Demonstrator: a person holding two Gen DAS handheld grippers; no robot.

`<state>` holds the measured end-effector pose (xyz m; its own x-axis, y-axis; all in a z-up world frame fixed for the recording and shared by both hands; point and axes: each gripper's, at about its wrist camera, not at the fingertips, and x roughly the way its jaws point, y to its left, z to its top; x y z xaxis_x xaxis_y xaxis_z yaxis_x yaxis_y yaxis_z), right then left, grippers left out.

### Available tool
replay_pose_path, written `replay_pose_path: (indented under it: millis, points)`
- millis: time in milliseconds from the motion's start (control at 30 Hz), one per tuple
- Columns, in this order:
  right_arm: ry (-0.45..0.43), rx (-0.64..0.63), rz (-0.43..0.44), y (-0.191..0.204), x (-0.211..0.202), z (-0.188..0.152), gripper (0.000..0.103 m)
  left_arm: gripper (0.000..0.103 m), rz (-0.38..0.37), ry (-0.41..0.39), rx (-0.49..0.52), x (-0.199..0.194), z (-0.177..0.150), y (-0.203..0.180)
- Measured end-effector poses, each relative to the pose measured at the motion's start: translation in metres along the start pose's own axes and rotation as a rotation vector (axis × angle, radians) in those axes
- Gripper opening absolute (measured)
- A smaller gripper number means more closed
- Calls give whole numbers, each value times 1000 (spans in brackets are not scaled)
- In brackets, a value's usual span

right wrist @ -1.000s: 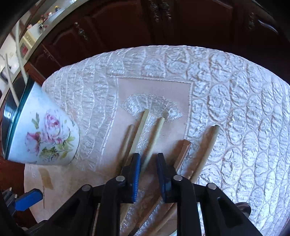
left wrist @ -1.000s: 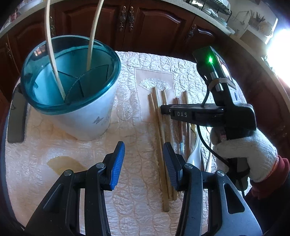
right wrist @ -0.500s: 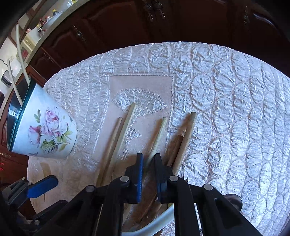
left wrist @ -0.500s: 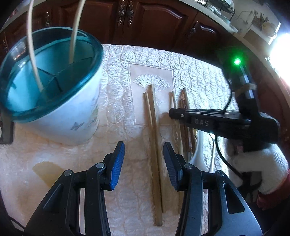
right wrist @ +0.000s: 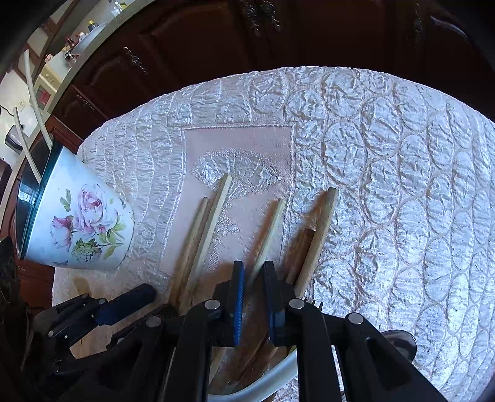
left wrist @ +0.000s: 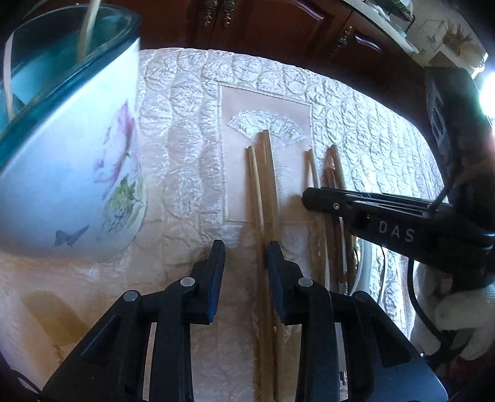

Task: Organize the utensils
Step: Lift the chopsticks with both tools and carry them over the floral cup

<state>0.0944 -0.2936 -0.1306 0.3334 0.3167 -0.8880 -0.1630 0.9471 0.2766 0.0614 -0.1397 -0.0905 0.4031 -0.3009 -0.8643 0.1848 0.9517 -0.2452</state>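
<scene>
Several wooden utensils lie side by side on the quilted cloth [left wrist: 191, 123]. My left gripper [left wrist: 246, 253] is open, low over the cloth, with a pale pair of chopsticks [left wrist: 263, 185] running under its right finger. My right gripper [right wrist: 253, 278] has its jaws narrowed around one pale chopstick [right wrist: 272, 228]; contact is blurred. It shows from the side in the left wrist view [left wrist: 312, 198]. A white floral holder with a teal rim [left wrist: 71, 173] stands at left and holds two pale sticks; it also shows in the right wrist view [right wrist: 80, 228].
Darker wooden utensils [right wrist: 318, 235] and a white handle [right wrist: 272, 377] lie right of the pale sticks. Dark wooden cabinets [left wrist: 278, 27] stand beyond the table's far edge. The person's gloved hand [left wrist: 458, 312] holds the right gripper.
My left gripper has dropped lower and nearer the chopsticks, and its jaws have narrowed. My right gripper's jaws have narrowed around one pale chopstick, which has shifted to the right.
</scene>
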Motion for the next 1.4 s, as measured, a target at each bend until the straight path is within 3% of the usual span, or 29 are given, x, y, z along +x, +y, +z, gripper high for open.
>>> replay_pose_path:
  millis: [33,133,333,467,567,633,733,800,867,900,933,1033,1200,1400]
  points:
    - [-1,2,-1,1,0,0,11,17,9,2,1,1,1,0]
    - [-9,2,9,1,1,1,11,6,-1,4,-3,5,0,2]
    - [28,60,176,1,-1,-7,8,5,-42,62,-20,-15,-25,21]
    - [78,22,174,10,5,-16,8,5,-55,114,4,-26,-42,26]
    - [76,14,136,15,6,-12,10,13,-32,98,10,-27,-37,24]
    - [69,27,127,15,6,-6,15,26,-12,78,17,-24,-30,20]
    - [61,22,101,17,8,2,15,27,39,54,43,-13,-19,12]
    - [46,20,97,18,12,7,8,27,60,41,60,-9,-14,10]
    - [30,32,107,16,11,8,8,23,64,35,67,-5,-10,8]
    - [23,41,114,17,11,8,7,4,52,38,62,-7,-9,9]
    - [11,46,120,17,6,7,7,5,27,45,53,-10,-9,12]
    - [-49,46,163,16,-18,8,7,5,-51,40,10,-31,-14,26]
    - [-161,-8,210,32,-75,6,5,5,-148,-40,-13,-93,-26,48]
    - [-279,-103,227,61,-137,4,5,5,-186,-142,-9,-164,-41,66]
